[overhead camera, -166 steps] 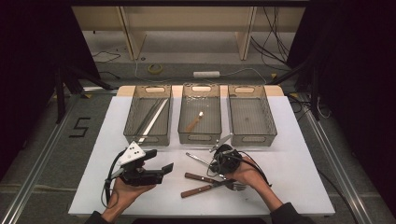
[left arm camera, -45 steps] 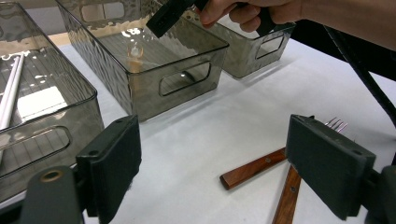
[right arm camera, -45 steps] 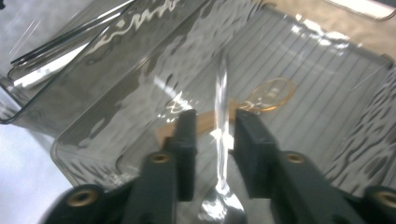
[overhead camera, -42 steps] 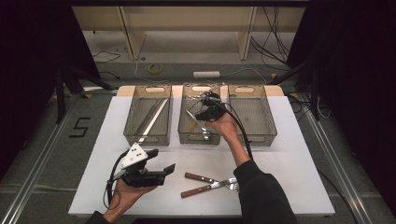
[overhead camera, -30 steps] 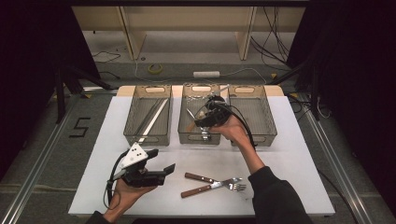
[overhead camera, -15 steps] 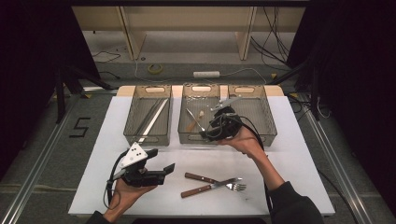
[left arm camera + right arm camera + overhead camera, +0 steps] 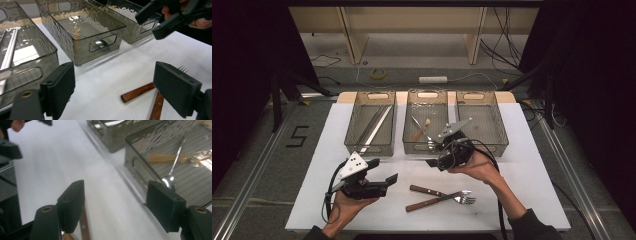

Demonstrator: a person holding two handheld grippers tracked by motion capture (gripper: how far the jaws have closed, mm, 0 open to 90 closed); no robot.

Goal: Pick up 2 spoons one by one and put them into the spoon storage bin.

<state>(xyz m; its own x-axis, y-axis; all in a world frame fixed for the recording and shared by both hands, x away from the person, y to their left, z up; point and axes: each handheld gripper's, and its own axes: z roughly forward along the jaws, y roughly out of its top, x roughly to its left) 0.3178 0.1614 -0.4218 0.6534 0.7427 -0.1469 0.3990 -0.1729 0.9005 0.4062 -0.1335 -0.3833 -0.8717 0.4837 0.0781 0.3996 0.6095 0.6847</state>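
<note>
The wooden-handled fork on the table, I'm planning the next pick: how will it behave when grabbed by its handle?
The fork looks stiff, metal tines on a wooden handle, so it shouldn't flex. It lies flat and crosses the other wooden-handled utensil, so lifting it may nudge that one. The slim handle could pivot between the pads if gripped far from its middle.

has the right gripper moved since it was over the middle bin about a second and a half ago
Yes. The right gripper has pulled back from above the middle bin toward the person, past the bin's near edge, its jaws opening wider with nothing between them.

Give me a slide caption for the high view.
Right gripper open beside the middle bin; two wooden-handled forks lie on the table.
</note>
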